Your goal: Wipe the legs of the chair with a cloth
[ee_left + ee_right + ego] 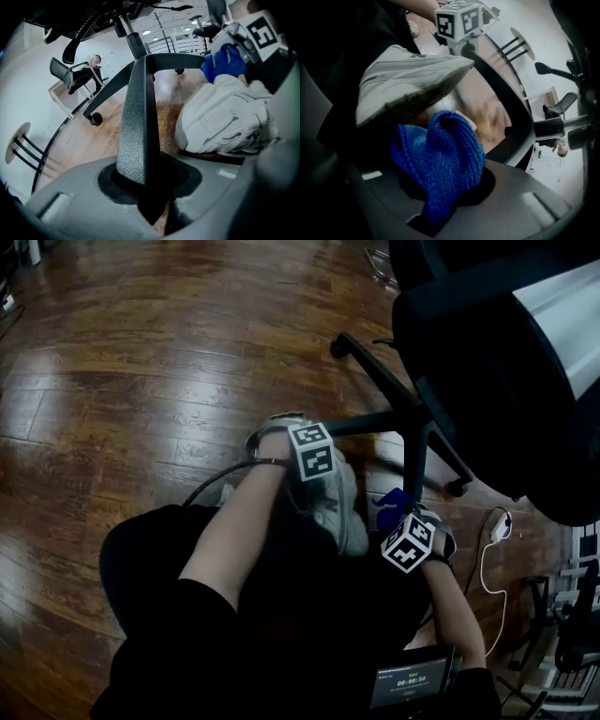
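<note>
Glossy wooden floor (141, 381), black office chair (506, 381) at the far right, left gripper (140, 187) clamped around one chair leg (136, 117), right gripper (440, 206) pinching a bunched blue cloth (440, 154) near the chair's base, white sneaker (225, 122) between the two grippers

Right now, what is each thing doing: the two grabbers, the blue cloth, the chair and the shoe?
left gripper: shut on the chair leg.
right gripper: shut on the blue cloth.
blue cloth: bunched up, poking out of the jaws.
chair leg: clamped at its near end.
chair: upright on its wheels.
white shoe: beside the chair leg.
small screen: lit.
</note>
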